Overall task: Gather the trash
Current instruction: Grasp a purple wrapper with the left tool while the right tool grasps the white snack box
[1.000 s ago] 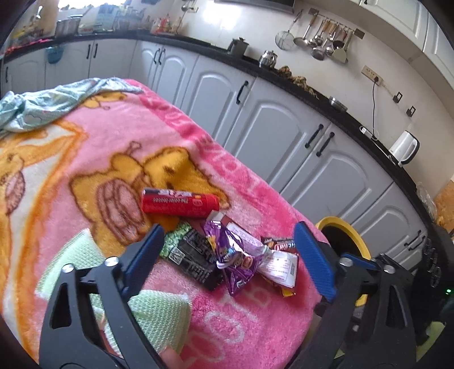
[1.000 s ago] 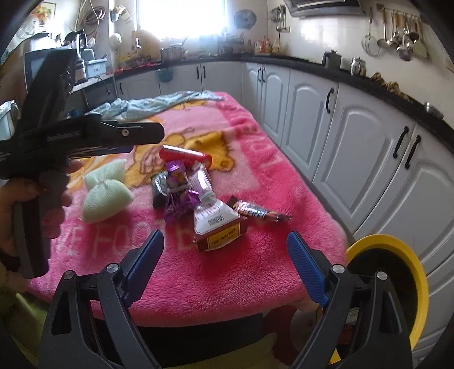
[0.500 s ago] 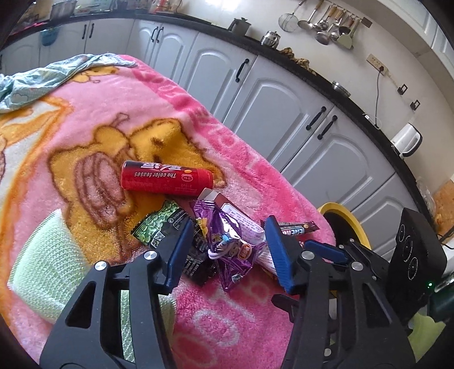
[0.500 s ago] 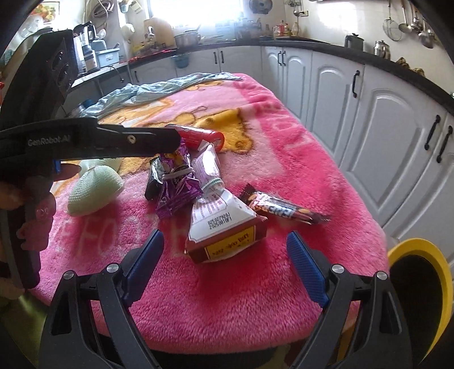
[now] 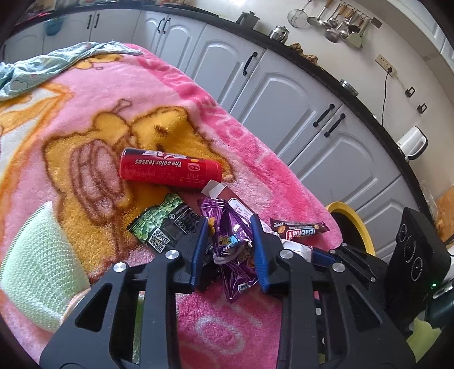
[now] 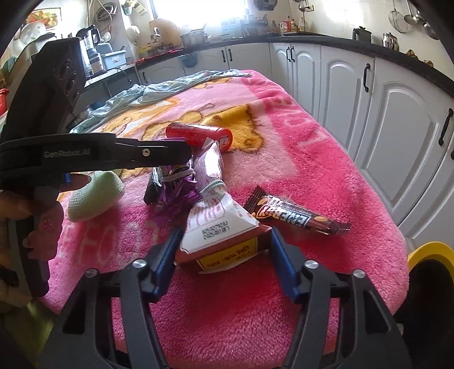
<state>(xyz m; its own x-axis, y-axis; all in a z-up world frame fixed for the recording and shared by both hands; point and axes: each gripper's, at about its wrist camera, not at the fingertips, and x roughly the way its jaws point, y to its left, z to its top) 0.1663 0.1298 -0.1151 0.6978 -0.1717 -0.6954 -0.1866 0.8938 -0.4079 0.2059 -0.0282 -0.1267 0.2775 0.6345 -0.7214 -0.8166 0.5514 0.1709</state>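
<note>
Trash lying piled on blanket [image 6: 326, 170]: left tongs [image 5: 230, 249] closing around purple wrapper [image 5: 232, 241], right tongs [image 6: 224, 258] closing around carton [image 6: 218, 227], beside chocolate bar [image 6: 295, 217].

We note a pink cartoon-print blanket [image 6: 312, 176] over the table, a pale green knitted cloth [image 5: 37, 272] near its edge, a crumpled light blue garment [image 6: 147, 93] at the far end, white cabinets [image 5: 283, 102] beyond, utensils hung on the wall [image 5: 332, 22], a white kettle [image 5: 412, 143] on the counter.
</note>
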